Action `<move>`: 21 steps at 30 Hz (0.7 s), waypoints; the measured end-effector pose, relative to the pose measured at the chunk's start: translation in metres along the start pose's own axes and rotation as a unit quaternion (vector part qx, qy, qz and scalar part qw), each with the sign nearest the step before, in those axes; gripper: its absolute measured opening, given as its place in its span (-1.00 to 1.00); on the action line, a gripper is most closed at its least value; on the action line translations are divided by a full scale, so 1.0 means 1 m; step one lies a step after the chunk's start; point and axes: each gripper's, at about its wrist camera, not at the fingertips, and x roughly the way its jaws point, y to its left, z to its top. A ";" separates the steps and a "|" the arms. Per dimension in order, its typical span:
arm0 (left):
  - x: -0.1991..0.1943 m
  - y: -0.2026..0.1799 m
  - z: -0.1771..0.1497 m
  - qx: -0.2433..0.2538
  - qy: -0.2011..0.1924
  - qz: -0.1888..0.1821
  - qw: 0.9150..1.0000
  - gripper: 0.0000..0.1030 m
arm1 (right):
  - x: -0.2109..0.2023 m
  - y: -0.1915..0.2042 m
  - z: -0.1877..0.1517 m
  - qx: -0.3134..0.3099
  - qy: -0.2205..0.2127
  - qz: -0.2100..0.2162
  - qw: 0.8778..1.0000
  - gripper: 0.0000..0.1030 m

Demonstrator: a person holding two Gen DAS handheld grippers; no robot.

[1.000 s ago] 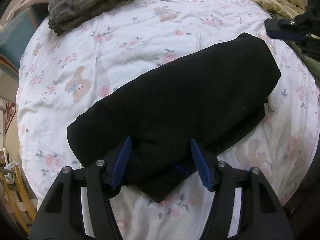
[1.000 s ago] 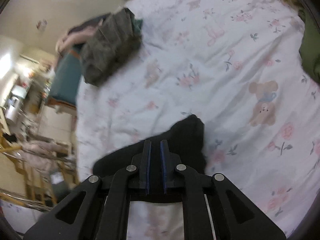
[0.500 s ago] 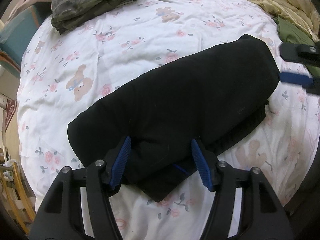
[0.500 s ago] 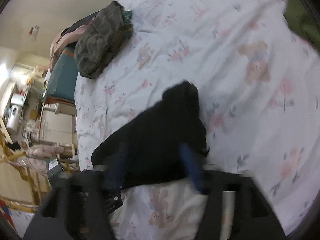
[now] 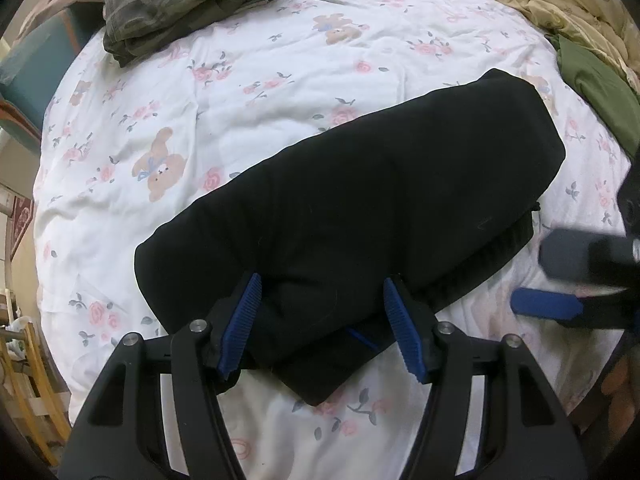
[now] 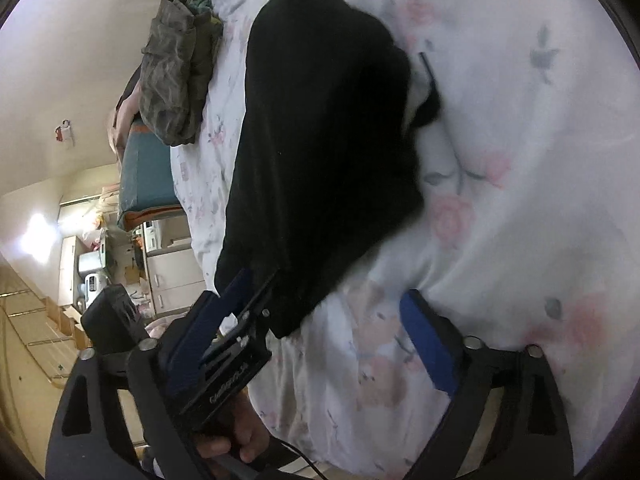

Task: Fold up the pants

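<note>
The black pants [image 5: 352,216] lie folded into a long thick bundle across the middle of the bed [image 5: 248,92], on its white floral sheet, one end toward the near edge and the other toward the far right side. The left gripper [image 5: 322,320] is spread wide, its blue pads [image 5: 242,320] straddling the bundle's near long edge without pinching it. The right gripper [image 6: 324,320] is also released, fingers wide apart, low over the sheet just beside the bundle's end; in the left view it appears blurred at the right edge [image 5: 576,280]. A thin black drawstring [image 6: 428,68] trails from the bundle onto the sheet. Bare sheet lies open between the pants and the folded camouflage clothes [image 5: 188,4] at the bed's far left corner. An olive garment [image 5: 600,96] and a beige quilt [image 5: 552,4] crowd the far right edge.
</note>
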 end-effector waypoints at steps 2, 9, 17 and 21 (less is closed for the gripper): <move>0.000 0.000 0.000 0.001 0.000 -0.001 1.000 0.16 | -0.001 0.000 0.007 0.002 -0.019 0.007 1.000 0.89; -0.001 0.004 0.000 -0.003 0.000 -0.011 1.000 0.17 | -0.008 -0.004 0.041 0.017 -0.081 0.013 0.997 0.76; 0.000 0.004 0.000 -0.005 0.007 -0.010 1.000 0.17 | -0.028 -0.010 0.059 -0.001 -0.152 0.024 0.988 0.44; 0.001 0.005 0.001 -0.002 0.006 -0.008 1.000 0.18 | -0.021 -0.007 0.063 -0.009 -0.133 0.029 0.991 0.42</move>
